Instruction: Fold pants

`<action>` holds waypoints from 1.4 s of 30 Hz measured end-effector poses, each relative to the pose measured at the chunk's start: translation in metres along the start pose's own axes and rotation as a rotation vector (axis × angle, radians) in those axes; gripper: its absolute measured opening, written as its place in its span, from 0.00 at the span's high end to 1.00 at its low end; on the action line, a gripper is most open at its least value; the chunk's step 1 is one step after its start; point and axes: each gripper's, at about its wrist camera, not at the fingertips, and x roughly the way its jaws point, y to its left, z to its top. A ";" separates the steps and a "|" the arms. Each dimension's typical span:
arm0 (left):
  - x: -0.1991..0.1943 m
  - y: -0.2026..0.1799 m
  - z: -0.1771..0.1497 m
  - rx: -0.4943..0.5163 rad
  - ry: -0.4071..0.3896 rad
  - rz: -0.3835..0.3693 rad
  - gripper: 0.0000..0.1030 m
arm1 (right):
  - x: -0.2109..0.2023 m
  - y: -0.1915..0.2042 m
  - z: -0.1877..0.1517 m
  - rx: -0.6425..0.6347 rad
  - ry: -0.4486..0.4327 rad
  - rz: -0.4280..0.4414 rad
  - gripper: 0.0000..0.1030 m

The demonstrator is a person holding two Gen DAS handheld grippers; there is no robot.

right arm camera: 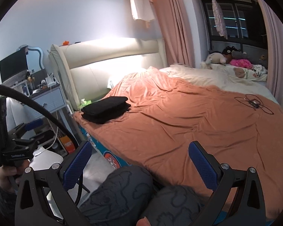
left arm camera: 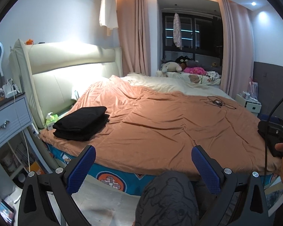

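Black pants (left arm camera: 81,122) lie folded in a neat stack on the orange blanket (left arm camera: 160,124), near the bed's left corner by the headboard; the right wrist view shows the same pants (right arm camera: 106,109). My left gripper (left arm camera: 143,169) is open with nothing between its blue pads, held back from the bed's near edge above a person's knee (left arm camera: 168,194). My right gripper (right arm camera: 139,164) is likewise open and holds nothing, over the person's knees (right arm camera: 122,186) at the bed edge. Both grippers are well away from the pants.
A blue nightstand (left arm camera: 9,120) with cables stands left of the bed, a green tissue pack (left arm camera: 51,120) beside the pants. A tangled black cable (left arm camera: 217,101) lies on the blanket's far right. Stuffed toys (left arm camera: 171,66) sit by the window. A hand holds the other gripper (right arm camera: 13,150) at left.
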 end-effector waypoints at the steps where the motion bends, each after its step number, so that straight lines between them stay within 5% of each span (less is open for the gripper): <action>1: -0.002 0.000 -0.003 -0.001 -0.003 0.003 0.01 | -0.002 0.005 -0.003 -0.004 -0.005 -0.014 0.00; 14: -0.008 -0.004 -0.031 -0.021 0.009 -0.006 0.01 | -0.016 0.038 -0.038 -0.006 -0.027 -0.045 0.00; 42: -0.008 -0.009 -0.033 -0.030 0.011 0.003 0.01 | -0.015 0.028 -0.041 0.030 -0.026 -0.049 0.00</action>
